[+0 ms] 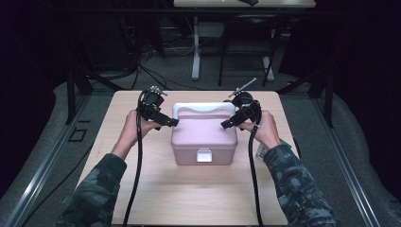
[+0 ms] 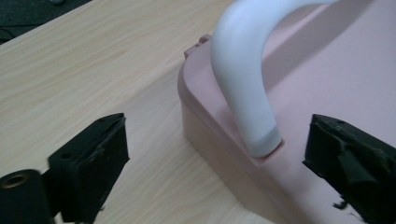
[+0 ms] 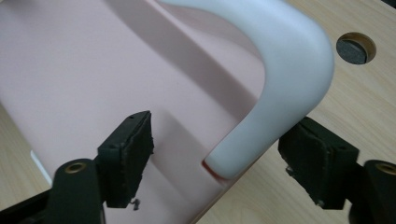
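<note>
Straddling the white handle (image 1: 204,109) at nine and three o'clock, both grippers (image 2: 215,158) (image 3: 215,158) gape open, holding nothing, so uneven closing could skid the pink box (image 1: 204,142).

Camouflage sleeves (image 1: 101,189), black cabled grippers

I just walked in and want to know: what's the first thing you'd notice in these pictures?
A pink box with a white handle sits in the middle of the wooden table. The left gripper and the right gripper close in on it from either side, each with open jaws around one end of the handle.
</note>
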Tool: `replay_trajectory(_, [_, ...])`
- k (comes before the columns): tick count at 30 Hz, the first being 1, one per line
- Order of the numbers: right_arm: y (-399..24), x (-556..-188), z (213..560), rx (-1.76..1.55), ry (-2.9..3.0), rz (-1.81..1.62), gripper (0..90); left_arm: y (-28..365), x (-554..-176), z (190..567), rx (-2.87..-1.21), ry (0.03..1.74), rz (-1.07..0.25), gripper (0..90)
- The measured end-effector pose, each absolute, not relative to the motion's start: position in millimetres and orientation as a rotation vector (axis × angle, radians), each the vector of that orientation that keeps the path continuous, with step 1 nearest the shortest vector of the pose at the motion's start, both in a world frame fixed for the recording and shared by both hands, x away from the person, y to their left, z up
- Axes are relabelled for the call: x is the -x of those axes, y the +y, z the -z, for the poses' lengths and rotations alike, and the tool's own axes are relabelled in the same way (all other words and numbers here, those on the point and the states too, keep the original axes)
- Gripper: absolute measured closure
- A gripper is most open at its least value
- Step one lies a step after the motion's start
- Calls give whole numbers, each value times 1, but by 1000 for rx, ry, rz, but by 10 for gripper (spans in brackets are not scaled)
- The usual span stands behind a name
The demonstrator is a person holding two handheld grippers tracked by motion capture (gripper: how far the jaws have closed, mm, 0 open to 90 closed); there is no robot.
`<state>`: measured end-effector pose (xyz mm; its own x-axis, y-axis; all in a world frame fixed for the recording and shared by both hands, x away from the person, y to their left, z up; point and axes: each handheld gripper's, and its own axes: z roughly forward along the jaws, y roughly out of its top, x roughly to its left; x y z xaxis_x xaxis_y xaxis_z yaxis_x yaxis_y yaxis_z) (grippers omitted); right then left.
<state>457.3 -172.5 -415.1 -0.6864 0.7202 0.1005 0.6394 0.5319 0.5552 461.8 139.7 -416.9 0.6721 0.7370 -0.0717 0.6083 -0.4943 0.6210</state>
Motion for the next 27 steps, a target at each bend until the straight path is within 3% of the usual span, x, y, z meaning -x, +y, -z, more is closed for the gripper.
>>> replay_trajectory(11, [-175,-462,415,-1222,2576,-913,432,131,-463,421,-2230,998,-216,400])
replay_trajectory(16, [-180,-459,415,-1231,2534,-944,560,127,-459,421,-2222,961,-207,536])
replay_trajectory(19, [-181,-457,415,-1219,2514,-947,605,126,-457,420,-2219,966,-230,560])
replay_trajectory(21, [-184,-454,414,-1215,2498,-964,658,128,-454,420,-2206,968,-261,636])
replay_trajectory(27, [-185,-446,414,-1193,2463,-1014,694,131,-444,422,-2181,949,-291,680])
